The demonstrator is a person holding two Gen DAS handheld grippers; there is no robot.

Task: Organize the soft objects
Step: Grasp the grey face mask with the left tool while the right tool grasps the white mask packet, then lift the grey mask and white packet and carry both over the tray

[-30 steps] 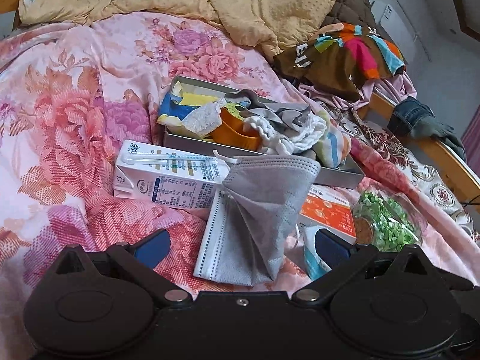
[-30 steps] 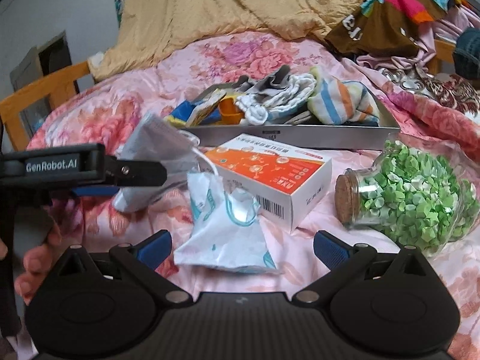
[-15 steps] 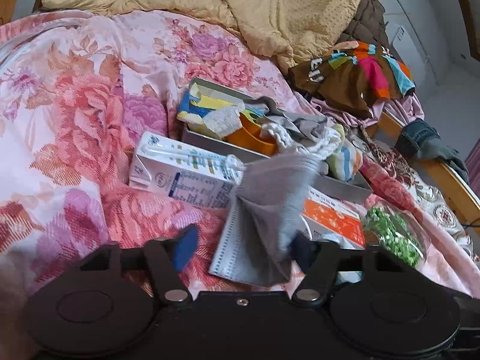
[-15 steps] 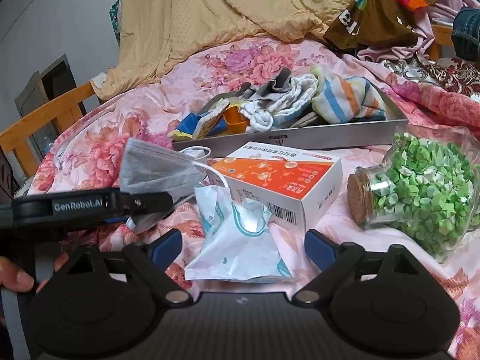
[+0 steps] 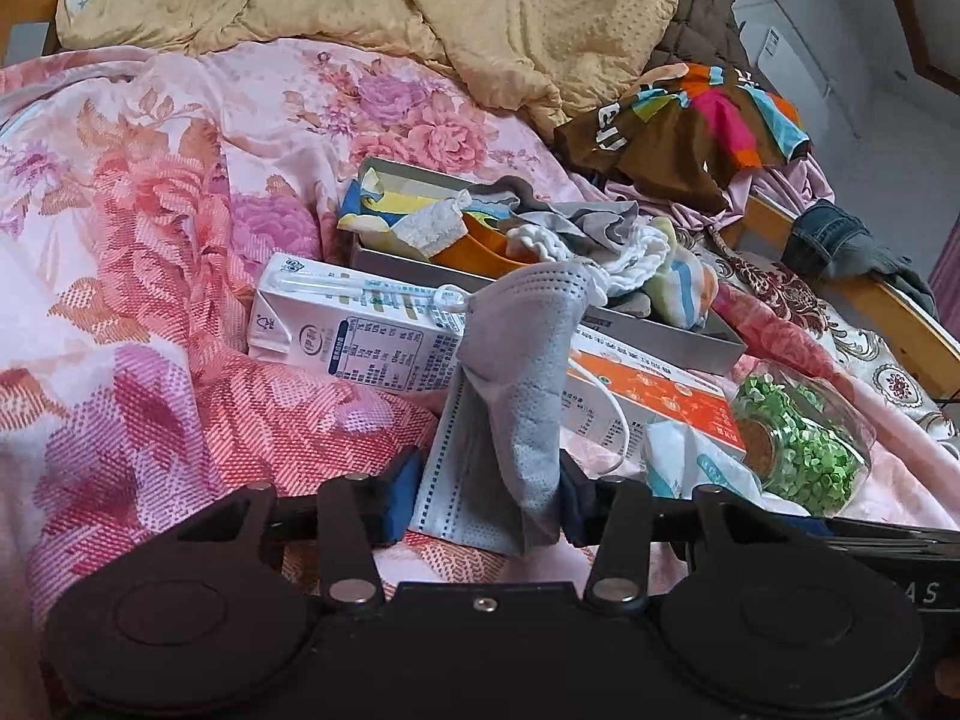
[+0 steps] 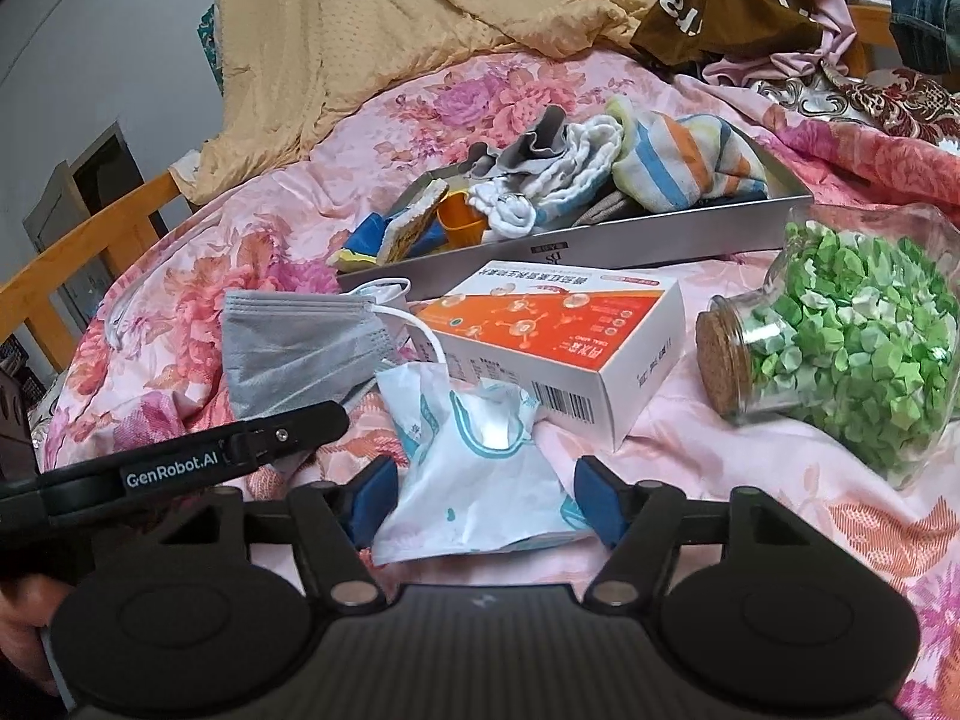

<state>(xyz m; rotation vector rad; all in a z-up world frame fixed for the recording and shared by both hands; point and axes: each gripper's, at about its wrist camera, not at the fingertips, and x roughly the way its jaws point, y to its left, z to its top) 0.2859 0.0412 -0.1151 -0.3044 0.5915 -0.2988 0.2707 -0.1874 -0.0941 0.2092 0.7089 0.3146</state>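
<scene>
My left gripper (image 5: 486, 495) has closed its blue pads on the lower end of a grey face mask (image 5: 522, 372), which stands up crumpled between them. The mask also shows in the right wrist view (image 6: 294, 354), with the left gripper's finger (image 6: 282, 435) against it. My right gripper (image 6: 483, 501) has narrowed around a white and teal soft packet (image 6: 480, 474); small gaps remain between the pads and the packet. A grey tray (image 6: 660, 234) behind holds socks and cloths (image 6: 600, 174).
A milk carton (image 5: 354, 330) lies left of the mask. An orange and white box (image 6: 564, 348) and a corked glass jar of green bits (image 6: 852, 330) lie on the pink floral bedspread. A yellow blanket (image 5: 420, 12) and clothes (image 5: 690, 120) lie behind. A wooden bed rail (image 6: 78, 246) runs at left.
The left pads went from wide open to closed on the grey mask, which now stands up. The right pads narrowed around the white packet and the right gripper moved closer.
</scene>
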